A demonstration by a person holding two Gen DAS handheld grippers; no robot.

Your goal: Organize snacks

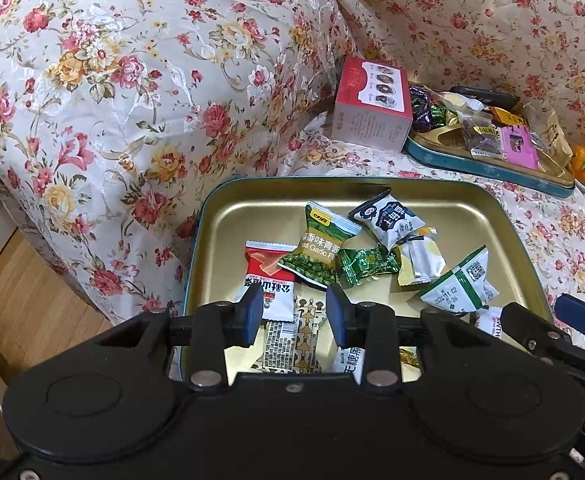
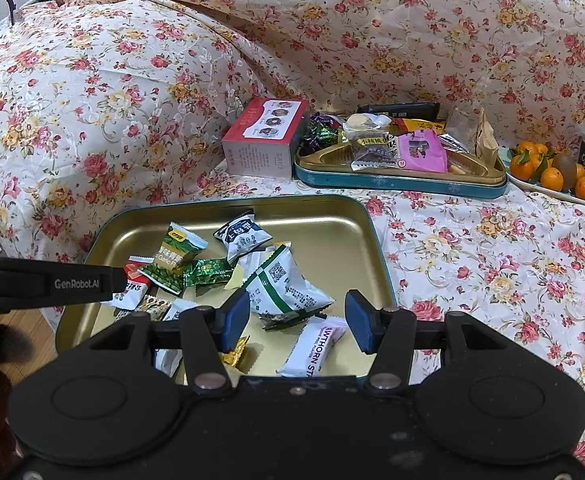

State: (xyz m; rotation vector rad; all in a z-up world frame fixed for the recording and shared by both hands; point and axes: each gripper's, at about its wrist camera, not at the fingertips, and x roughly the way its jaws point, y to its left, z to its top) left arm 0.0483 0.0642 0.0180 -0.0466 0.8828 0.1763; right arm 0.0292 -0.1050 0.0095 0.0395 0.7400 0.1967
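While both grippers hang over the near gold tray (image 2: 348, 236), neither one holds anything. The left gripper (image 1: 294, 312) has its jaws set fairly narrow, with nothing between them, above a red-and-white packet (image 1: 266, 276) and a patterned packet (image 1: 292, 344) at the tray's near-left side. The right gripper (image 2: 298, 320) has its jaws spread wide, also with nothing between them, above a white packet with green stripes (image 2: 282, 284) and a white hawthorn stick packet (image 2: 316, 346). More snacks lie loose in the same tray: a green pea packet (image 2: 174, 256), a dark blue-and-white packet (image 2: 242, 236) and a green foil candy (image 2: 208, 272). Farther back on the flowered cloth (image 2: 492, 260), a second tray with a blue rim (image 2: 404, 184) holds mixed snacks, touching a red-and-white box (image 2: 264, 140). A plate of oranges (image 2: 548, 172) sits to its right.
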